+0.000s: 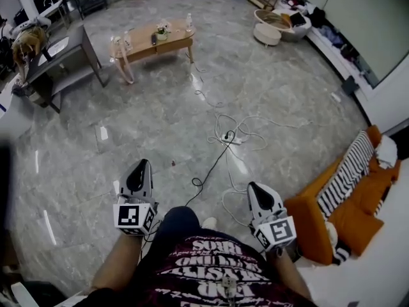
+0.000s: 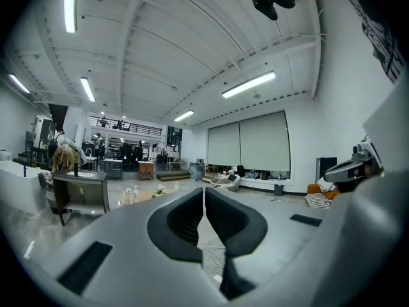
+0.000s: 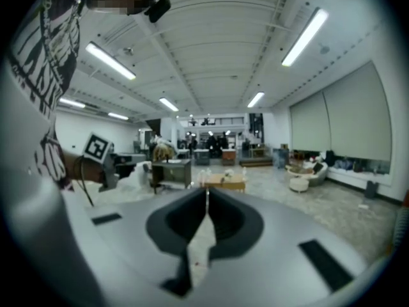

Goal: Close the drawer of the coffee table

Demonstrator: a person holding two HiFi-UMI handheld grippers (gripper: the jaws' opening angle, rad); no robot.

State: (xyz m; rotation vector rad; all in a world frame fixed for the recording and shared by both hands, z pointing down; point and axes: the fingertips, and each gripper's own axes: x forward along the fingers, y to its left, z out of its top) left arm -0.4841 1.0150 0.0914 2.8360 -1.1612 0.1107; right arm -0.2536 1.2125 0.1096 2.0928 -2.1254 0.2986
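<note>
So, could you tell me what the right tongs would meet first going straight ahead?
Nothing nearby: open grey marble floor, then probably the distant light wooden coffee table; depth is unclear.

I see the floor (image 1: 147, 126) as polished grey stone, glossy enough to mirror the ceiling lights. The coffee table surface (image 1: 153, 43) looks like smooth pale wood. My left hand-held gripper (image 1: 141, 165) and right hand-held gripper (image 1: 253, 187) have matt grey plastic shells with dull black jaw linings. The sofa (image 1: 310, 226) is orange cloth, with a striped fabric throw (image 1: 344, 174) over it.
</note>
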